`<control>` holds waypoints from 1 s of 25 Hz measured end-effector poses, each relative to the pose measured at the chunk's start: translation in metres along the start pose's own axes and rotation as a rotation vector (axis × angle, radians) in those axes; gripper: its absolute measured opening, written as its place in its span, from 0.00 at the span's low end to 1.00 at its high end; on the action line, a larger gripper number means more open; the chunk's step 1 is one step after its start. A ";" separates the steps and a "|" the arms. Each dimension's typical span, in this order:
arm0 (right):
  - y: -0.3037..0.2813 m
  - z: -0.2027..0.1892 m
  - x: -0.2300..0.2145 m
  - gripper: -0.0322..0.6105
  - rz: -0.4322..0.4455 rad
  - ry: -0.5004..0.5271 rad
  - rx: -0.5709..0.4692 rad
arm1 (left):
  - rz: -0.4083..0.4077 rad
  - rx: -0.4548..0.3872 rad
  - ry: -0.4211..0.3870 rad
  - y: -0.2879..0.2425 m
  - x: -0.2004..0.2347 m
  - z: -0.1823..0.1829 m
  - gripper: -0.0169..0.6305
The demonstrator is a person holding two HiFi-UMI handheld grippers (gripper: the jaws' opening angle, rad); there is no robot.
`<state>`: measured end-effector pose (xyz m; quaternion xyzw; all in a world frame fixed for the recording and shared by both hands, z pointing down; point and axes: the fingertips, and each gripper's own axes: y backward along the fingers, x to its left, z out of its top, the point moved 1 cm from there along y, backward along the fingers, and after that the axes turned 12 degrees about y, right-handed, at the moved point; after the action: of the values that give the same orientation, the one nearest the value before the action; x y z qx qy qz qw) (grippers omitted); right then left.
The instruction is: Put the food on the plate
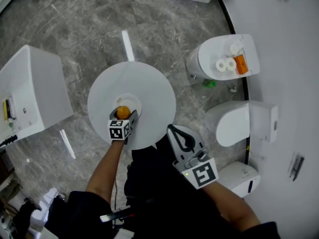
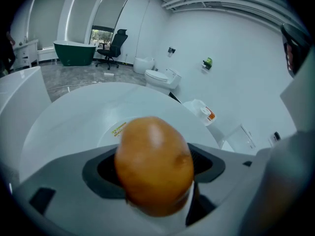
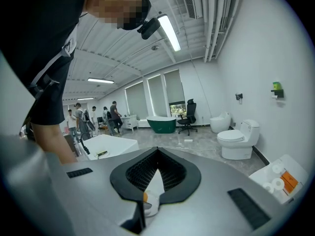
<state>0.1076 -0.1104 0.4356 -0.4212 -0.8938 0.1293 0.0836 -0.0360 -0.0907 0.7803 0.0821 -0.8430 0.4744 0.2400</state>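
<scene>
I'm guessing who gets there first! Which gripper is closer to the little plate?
Left. The left gripper holds the orange-brown food right over the plate; the right gripper is shut, by the round table edge, apart from the plate.

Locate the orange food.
Head view, left of centre: the orange food sits clamped in the left gripper, over the small plate on the round table.
</scene>
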 end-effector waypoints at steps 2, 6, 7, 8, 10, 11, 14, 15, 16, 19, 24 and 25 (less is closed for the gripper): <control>0.001 0.000 -0.001 0.06 0.002 0.004 0.001 | 0.010 0.009 -0.006 -0.001 -0.001 -0.001 0.57; 0.003 -0.001 -0.001 0.06 0.004 -0.003 0.000 | 0.031 0.031 0.003 -0.002 0.002 -0.006 0.57; 0.003 -0.001 -0.001 0.06 0.005 -0.003 -0.002 | 0.034 0.030 0.006 -0.001 0.002 -0.007 0.57; 0.003 -0.001 -0.001 0.06 0.006 -0.003 -0.004 | 0.034 0.026 0.010 -0.001 0.003 -0.006 0.57; 0.004 -0.001 0.000 0.06 0.008 0.000 -0.006 | 0.034 0.014 0.015 0.001 0.003 -0.005 0.57; 0.004 -0.001 0.000 0.06 0.010 0.002 -0.007 | 0.035 0.009 0.015 0.002 0.003 -0.004 0.57; 0.005 0.000 0.002 0.06 0.009 0.003 -0.010 | 0.030 0.005 0.015 0.006 0.003 -0.004 0.57; 0.006 -0.001 0.002 0.06 0.007 0.000 -0.009 | 0.026 0.002 0.016 0.007 0.002 -0.005 0.57; 0.007 -0.001 0.003 0.06 0.008 0.000 -0.007 | 0.023 -0.003 0.016 0.009 0.000 -0.006 0.57; 0.010 -0.001 0.007 0.06 0.012 0.007 -0.008 | 0.016 -0.021 0.018 0.014 -0.002 -0.006 0.57; 0.014 0.001 0.014 0.06 0.020 0.012 -0.013 | 0.005 -0.043 0.021 0.022 -0.006 -0.007 0.57; 0.014 0.001 0.016 0.06 0.023 0.016 -0.014 | 0.004 -0.049 0.022 0.024 -0.006 -0.007 0.57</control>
<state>0.1076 -0.0894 0.4305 -0.4328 -0.8892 0.1206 0.0861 -0.0373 -0.0729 0.7622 0.0695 -0.8519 0.4549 0.2502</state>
